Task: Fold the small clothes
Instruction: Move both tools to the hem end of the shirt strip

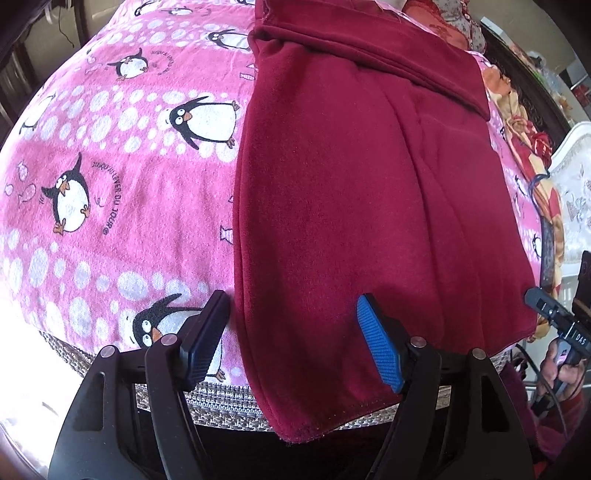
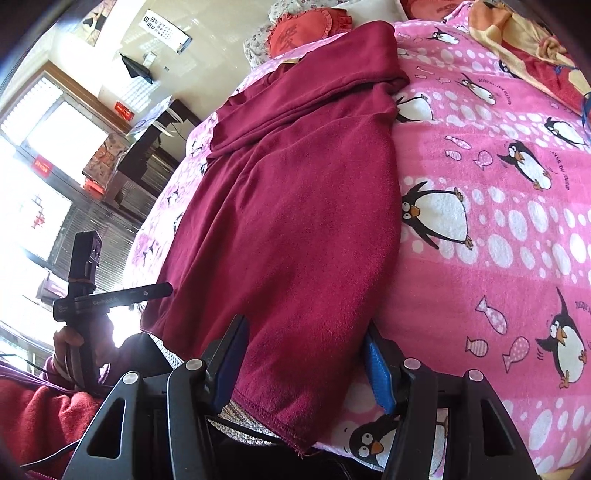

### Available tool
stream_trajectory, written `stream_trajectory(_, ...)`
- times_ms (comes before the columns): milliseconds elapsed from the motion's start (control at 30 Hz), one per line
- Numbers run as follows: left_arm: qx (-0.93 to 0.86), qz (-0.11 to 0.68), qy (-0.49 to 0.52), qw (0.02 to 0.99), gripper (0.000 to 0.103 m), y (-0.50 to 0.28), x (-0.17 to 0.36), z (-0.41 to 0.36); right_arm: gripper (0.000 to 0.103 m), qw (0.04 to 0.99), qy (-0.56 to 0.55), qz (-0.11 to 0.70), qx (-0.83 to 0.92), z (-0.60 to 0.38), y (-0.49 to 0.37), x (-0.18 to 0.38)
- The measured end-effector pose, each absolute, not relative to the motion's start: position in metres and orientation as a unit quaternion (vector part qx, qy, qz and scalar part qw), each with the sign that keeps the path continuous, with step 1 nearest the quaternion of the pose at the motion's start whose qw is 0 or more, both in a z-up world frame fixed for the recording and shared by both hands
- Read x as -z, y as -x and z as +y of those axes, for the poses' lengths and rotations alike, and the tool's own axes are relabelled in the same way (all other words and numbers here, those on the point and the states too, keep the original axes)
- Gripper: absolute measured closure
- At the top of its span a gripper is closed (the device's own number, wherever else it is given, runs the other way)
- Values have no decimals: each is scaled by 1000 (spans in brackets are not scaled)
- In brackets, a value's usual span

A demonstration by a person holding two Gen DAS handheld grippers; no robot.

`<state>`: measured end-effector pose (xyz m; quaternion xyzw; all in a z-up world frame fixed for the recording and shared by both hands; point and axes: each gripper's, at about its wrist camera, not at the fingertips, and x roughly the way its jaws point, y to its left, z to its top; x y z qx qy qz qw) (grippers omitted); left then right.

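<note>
A dark red garment (image 1: 351, 184) lies lengthwise on a pink penguin blanket (image 1: 110, 221), its hemmed near end hanging over the bed's edge. My left gripper (image 1: 291, 328) stands open over the garment's near left corner. Its black finger is on the blanket beside the cloth edge, and its blue pad (image 1: 380, 350) is above the cloth. In the right wrist view the same garment (image 2: 295, 221) runs away from me. My right gripper (image 2: 304, 365) straddles the near right corner with its jaws wide apart and the cloth lying loosely between them.
A woven mat edge (image 1: 221, 400) shows under the blanket at the bed's near side. A red cushion (image 2: 303, 35) and a floral pillow lie at the far end. An orange floral quilt (image 1: 532, 155) borders the right. A hand (image 2: 70, 339) holds the other gripper's handle.
</note>
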<state>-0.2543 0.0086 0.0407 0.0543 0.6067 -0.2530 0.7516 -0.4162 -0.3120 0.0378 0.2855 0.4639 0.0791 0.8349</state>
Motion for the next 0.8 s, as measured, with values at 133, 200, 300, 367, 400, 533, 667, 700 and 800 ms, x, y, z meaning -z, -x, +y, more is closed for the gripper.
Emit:
stream_trajectory(133, 254, 607, -54, 751, 31, 254, -40, 7, 45, 835, -283, 464, -85, -310, 415, -37)
stream_trajectory(200, 255, 607, -56, 751, 30, 254, -40, 8, 45, 834, -284, 465, -87, -309, 414, -37)
stream_trajectory(300, 259, 606, -60, 750, 24, 256, -39, 2, 45, 831, -292, 465, -91, -311, 413, -35)
stream_trajectory(367, 260, 605, -66, 750, 22, 257, -38, -1, 45, 831, -293, 463, -93, -311, 412, -34)
stream_trajectory(400, 260, 605, -68, 750, 22, 258, -38, -4, 45, 832, -293, 463, -94, -311, 412, -34)
stream_trajectory(533, 261, 603, -72, 750, 20, 260, -36, -8, 45, 833, -293, 459, -96, -309, 410, -33)
stream_trajectory(667, 280, 603, -74, 743, 11, 262, -34, -15, 45, 835, -295, 454, -100, -308, 407, -31)
stream_trajectory(700, 280, 603, -81, 743, 11, 263, -33, -18, 45, 837, -293, 452, -100, -307, 406, -31)
stream_trajectory(800, 278, 604, -100, 741, 11, 265, -32, -26, 45, 841, -288, 447, -103, -303, 403, -30)
